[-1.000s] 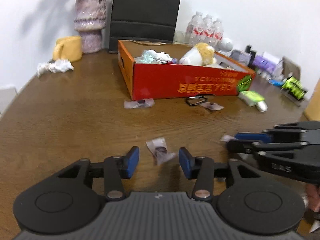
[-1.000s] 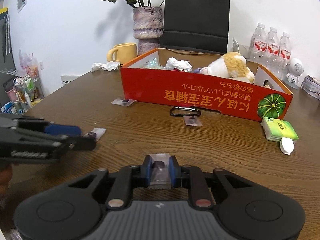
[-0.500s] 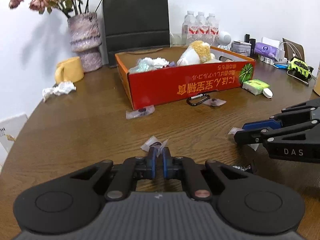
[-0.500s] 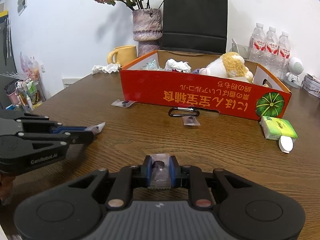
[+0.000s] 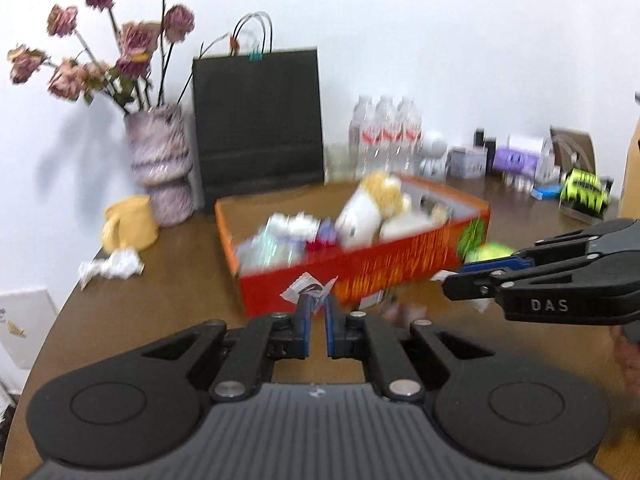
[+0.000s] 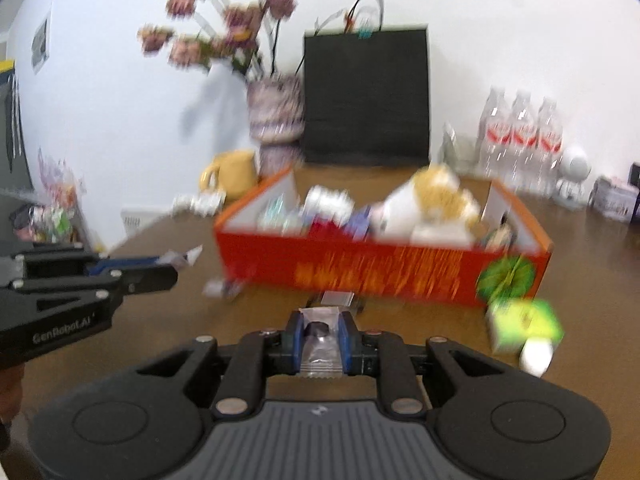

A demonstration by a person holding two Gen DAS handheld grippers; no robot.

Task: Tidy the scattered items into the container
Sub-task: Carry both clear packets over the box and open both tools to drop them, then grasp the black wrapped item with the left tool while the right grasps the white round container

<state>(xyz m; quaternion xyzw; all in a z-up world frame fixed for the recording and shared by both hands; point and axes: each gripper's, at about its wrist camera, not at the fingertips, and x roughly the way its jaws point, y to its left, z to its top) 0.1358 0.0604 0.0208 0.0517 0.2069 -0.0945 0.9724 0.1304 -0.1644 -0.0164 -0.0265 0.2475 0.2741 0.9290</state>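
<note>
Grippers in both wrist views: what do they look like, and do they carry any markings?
Both are matte black linkage grippers with blue pads on the fingers, silver pivot pins and a ribbed grey housing. The left gripper reads "GenRobot.AI" on its side; the right gripper reads "DAS". No cables or sleeves show.

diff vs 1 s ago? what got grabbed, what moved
Left gripper closed on a clear packet that lay on the table and lifted it. Right gripper kept its own packet clamped and rose too. Both now face the red box, which stayed put, as did the loose items before it.

clear packets (image 5: 308, 289) (image 6: 320, 340): pinched, aloft | red box (image 6: 384, 268): open, cluttered
</note>
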